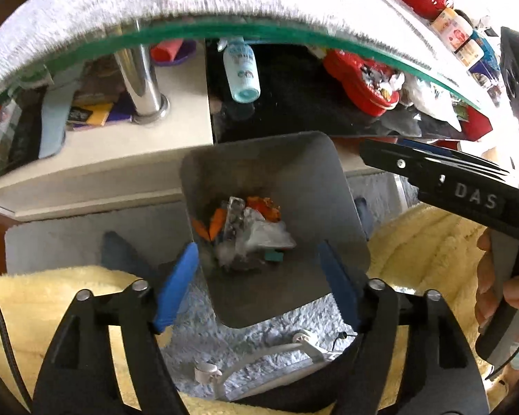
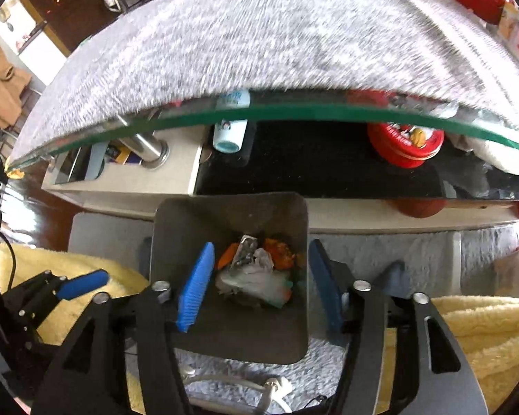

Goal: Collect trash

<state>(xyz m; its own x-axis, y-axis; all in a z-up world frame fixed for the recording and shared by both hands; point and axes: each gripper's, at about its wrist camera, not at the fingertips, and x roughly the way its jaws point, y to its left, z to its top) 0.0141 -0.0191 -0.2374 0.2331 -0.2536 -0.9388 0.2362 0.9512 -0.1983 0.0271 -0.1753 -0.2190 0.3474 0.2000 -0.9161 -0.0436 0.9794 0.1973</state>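
Observation:
A grey square trash bin (image 1: 315,173) stands on the grey rug below the glass table edge; it also shows in the right wrist view (image 2: 231,207). Inside lies a pile of trash (image 1: 249,231): clear plastic wrappers, orange scraps and a teal piece, also seen in the right wrist view (image 2: 256,269). My left gripper (image 1: 259,287) is open and empty, hovering above the bin's near side. My right gripper (image 2: 259,290) is open and empty above the bin's mouth. The right gripper's black body (image 1: 467,193) shows at the right of the left wrist view.
A glass tabletop with a grey furry mat (image 2: 276,34) overhangs the bin. On the lower shelf sit a blue bottle (image 1: 242,72), a red tin (image 2: 404,145) and a chrome leg (image 1: 142,79). Yellow fleece (image 2: 484,339) flanks the rug. A white cable (image 1: 259,356) lies on the rug.

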